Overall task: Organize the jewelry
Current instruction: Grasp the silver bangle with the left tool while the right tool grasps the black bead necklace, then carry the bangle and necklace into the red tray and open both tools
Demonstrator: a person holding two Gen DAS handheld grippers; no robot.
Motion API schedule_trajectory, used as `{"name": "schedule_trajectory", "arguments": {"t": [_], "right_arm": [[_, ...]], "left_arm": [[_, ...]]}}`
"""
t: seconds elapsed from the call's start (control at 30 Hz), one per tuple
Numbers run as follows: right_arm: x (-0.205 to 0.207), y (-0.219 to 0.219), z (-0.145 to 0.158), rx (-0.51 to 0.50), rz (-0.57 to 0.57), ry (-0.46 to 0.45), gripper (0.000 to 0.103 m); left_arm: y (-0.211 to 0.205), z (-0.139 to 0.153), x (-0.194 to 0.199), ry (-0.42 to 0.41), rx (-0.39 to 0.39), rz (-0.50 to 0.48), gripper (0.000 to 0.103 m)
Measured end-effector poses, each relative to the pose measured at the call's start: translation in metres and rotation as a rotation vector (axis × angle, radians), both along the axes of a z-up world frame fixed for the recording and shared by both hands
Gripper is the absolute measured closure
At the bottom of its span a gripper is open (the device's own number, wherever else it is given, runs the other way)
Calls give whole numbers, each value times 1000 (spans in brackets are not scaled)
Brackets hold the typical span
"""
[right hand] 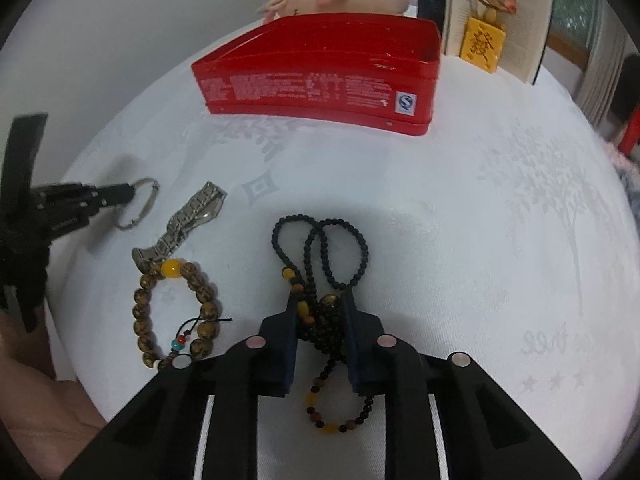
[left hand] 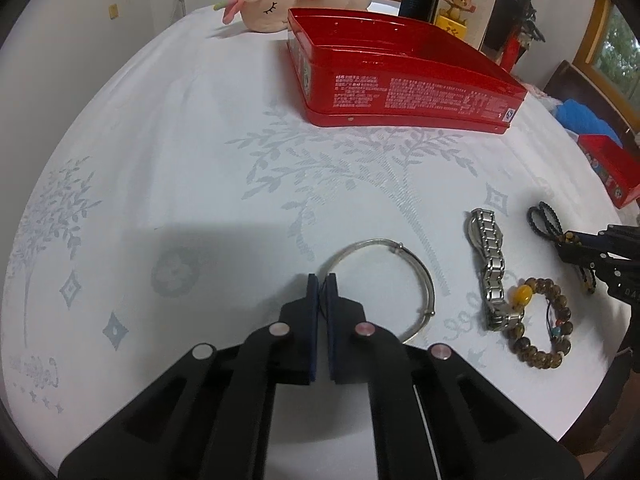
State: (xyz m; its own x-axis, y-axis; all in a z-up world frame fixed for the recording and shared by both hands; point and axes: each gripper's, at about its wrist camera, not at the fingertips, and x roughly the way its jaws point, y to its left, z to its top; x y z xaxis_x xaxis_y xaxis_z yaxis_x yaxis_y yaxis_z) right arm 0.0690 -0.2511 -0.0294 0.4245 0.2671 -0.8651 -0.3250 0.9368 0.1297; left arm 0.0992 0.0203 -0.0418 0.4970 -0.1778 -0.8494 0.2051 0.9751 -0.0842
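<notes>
Nothing is seen inside the red tin [left hand: 400, 80] from either view; its interior is mostly hidden, so that cannot be confirmed. All four pieces are on the white tablecloth [left hand: 160, 160], so sorting is judged barely started.

Left gripper [left hand: 322, 280]: jaws pinched onto the near-left rim of the silver bangle [left hand: 424, 272], which lies flat on the cloth. First pick is judged to be under way.

Right gripper [right hand: 320, 300]: fingers closed around the bunched middle of the black bead necklace [right hand: 340, 248]; loops trail ahead of the tips and behind them. Not lifted as far as can be told.

Untouched: metal watch [left hand: 490, 264] right of the left gripper, and brown bead bracelet [right hand: 176, 312] left of the right gripper, touching the watch end.

The tin sits well ahead of both tools. Left to do: all four transfers.
</notes>
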Motion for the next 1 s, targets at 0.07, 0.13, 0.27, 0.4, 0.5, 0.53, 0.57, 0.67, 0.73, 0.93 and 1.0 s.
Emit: {"name": "schedule_trajectory", "arguments": {"t": [0.07,0.13,0.27,0.4,0.5,0.53,0.57,0.67,0.73,0.93,1.0], "right_arm": [[1,-12,5,55,-32,-9,85],[2,-25,11,120,-57,-16,85],[3,-43,23,207,-86,-41,85],[3,-49,33,278,-81,-55,85],[3,-51,41,310,-79,-69,85],[3,-51,43,315,-79,-74,85],[3,-51,45,319,-80,-78,85],[4,-53,52,339,-79,-94,85],[5,-53,58,347,-78,-108,85],[7,-55,77,384,-67,-141,85],[9,-55,84,389,-68,-153,85]], "left_arm": [[0,0,1,2,-20,-4,101],[-2,1,2,4,-36,-8,101],[-5,3,3,8,-68,-23,101],[-8,11,4,-9,-91,-33,101],[-9,19,4,-29,-106,-35,101],[-9,22,2,-35,-108,-34,101],[-9,25,3,-41,-110,-33,101],[-9,32,5,-56,-115,-32,101],[-10,37,6,-67,-115,-34,101],[-15,57,9,-103,-120,-56,101],[-19,66,12,-120,-115,-67,101]]}}
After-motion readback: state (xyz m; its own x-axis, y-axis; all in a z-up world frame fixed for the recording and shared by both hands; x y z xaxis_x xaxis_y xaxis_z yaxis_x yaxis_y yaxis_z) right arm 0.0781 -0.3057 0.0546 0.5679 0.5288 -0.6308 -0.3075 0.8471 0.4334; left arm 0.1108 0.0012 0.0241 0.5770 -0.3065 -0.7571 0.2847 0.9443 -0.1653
